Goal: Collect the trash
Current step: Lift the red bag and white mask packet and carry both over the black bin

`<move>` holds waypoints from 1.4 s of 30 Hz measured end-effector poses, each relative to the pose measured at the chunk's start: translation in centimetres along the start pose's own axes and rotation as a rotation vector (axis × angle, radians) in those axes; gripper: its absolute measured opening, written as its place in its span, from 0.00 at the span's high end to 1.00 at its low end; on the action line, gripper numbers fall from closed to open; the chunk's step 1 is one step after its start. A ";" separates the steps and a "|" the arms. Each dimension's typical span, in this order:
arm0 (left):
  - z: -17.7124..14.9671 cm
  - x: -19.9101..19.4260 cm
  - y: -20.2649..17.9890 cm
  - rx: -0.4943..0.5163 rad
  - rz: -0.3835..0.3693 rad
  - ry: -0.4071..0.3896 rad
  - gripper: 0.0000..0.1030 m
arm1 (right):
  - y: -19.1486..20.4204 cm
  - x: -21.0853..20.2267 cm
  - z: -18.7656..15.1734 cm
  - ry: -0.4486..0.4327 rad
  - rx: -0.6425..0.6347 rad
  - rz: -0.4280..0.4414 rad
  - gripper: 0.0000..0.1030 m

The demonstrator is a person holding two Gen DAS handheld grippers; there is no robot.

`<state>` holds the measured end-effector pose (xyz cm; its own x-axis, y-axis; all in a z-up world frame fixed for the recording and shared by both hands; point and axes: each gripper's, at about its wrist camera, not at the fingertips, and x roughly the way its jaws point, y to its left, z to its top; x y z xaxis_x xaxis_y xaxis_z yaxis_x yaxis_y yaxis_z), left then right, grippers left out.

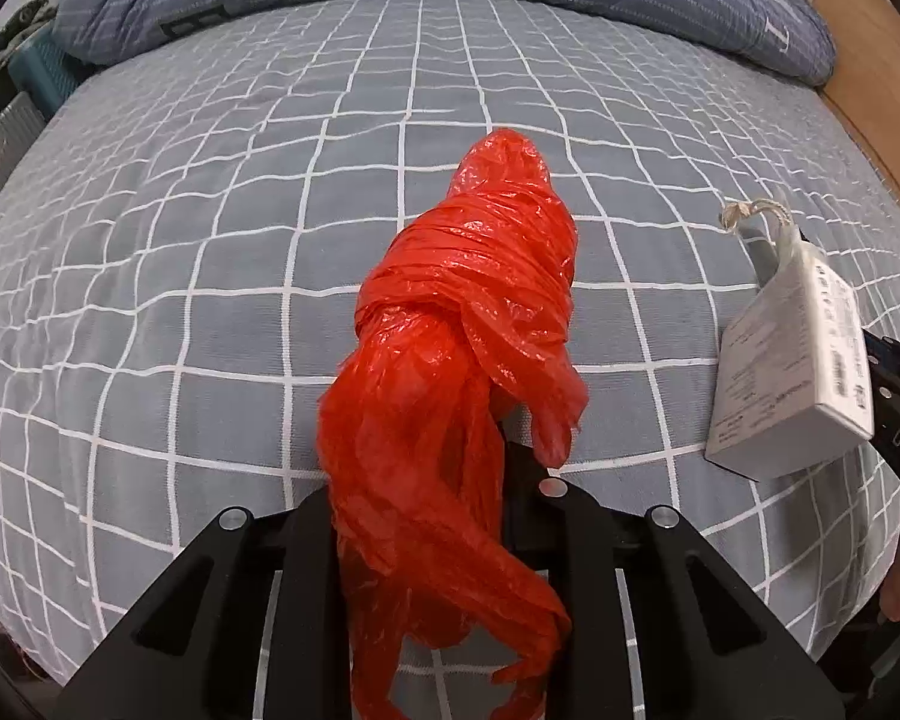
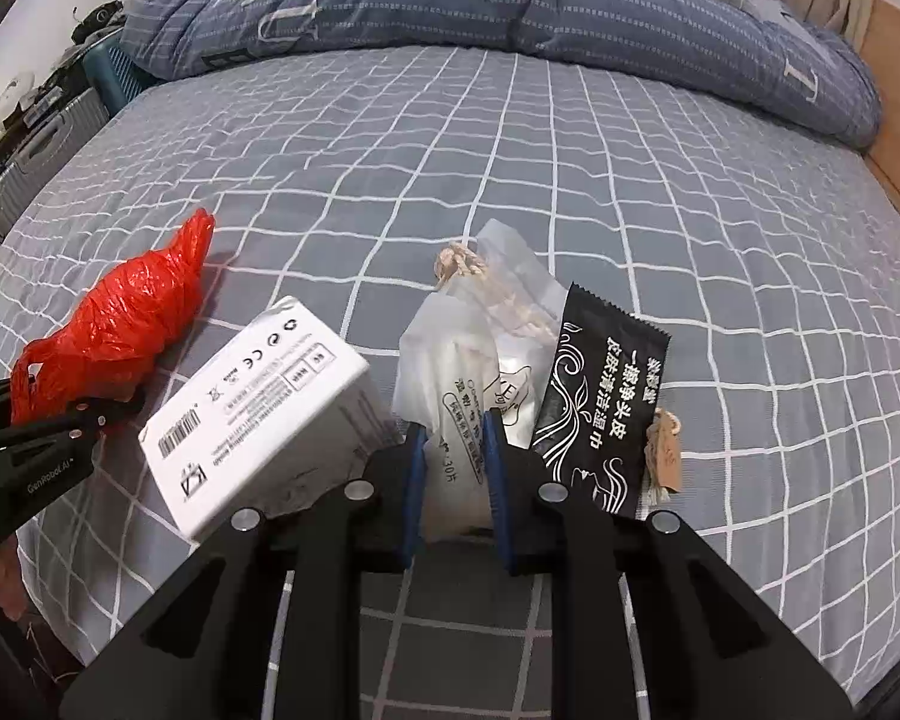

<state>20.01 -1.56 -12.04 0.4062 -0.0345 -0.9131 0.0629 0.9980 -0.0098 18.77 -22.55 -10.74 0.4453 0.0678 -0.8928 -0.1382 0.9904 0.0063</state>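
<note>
A crumpled red plastic bag (image 1: 468, 300) fills the middle of the left wrist view, and my left gripper (image 1: 480, 456) is shut on its twisted lower end, which hides the fingertips. From the right wrist view the same red bag (image 2: 132, 312) lies at the left with the left gripper (image 2: 105, 414) clamped on it. My right gripper (image 2: 453, 450) is shut on a white paper packet (image 2: 450, 360) between its blue pads (image 2: 491, 450). A white box (image 2: 258, 402) leans against the left finger's outer side. A black wipe sachet (image 2: 600, 396) stands by the right finger.
Everything sits on a bed with a grey checked sheet (image 2: 570, 168). A rumpled blue quilt (image 2: 510, 6) lies along the far edge. A wooden bed frame (image 1: 870, 60) runs along the right. Suitcases and clutter (image 2: 36, 132) stand off the bed's left side.
</note>
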 end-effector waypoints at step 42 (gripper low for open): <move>-5.7 -12.2 0.6 -0.026 -0.012 -0.114 0.79 | 1.7 -14.6 -2.5 -0.170 0.068 0.195 0.83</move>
<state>9.91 -0.23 -3.17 0.5062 -0.0513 -0.8609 0.0454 0.9984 -0.0327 9.85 -22.15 1.19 0.5592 0.2713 -0.7834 -0.1785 0.9622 0.2058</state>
